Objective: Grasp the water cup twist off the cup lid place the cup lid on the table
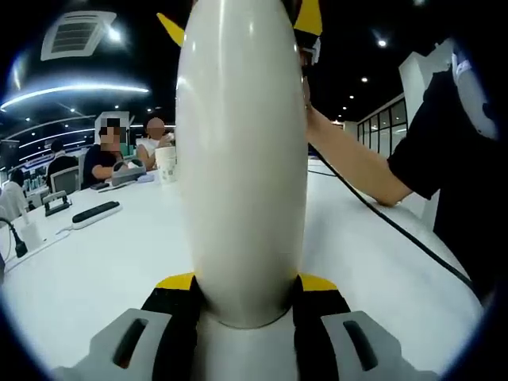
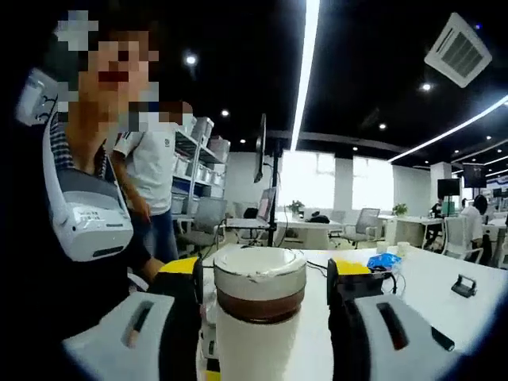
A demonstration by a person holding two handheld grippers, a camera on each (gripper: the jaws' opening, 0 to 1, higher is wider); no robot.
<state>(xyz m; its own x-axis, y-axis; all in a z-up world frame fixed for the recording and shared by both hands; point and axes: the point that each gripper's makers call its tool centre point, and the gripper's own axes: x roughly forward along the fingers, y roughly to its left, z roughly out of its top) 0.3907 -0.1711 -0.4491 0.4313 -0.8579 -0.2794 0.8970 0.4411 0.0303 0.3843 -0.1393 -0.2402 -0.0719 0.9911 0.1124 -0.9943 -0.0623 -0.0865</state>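
Note:
A tall white water cup (image 1: 242, 159) stands upright on the white table (image 1: 95, 262), very close in the left gripper view. My left gripper (image 1: 246, 286) is shut on its lower body, a yellow pad pressed to each side. In the right gripper view the cup's lid (image 2: 259, 270), white with a brown band under it, sits between the jaws of my right gripper (image 2: 262, 274). These jaws are open, with a small gap on each side of the lid. Yellow tips of the right gripper (image 1: 238, 20) flank the cup's top in the left gripper view.
A person's arm (image 1: 357, 163) and a black cable (image 1: 397, 226) cross the table on the right. A power strip (image 1: 95, 212) and a paper cup (image 1: 167, 163) lie far left, near seated people. A blue item (image 2: 383, 260) and a black object (image 2: 464, 286) sit on the table.

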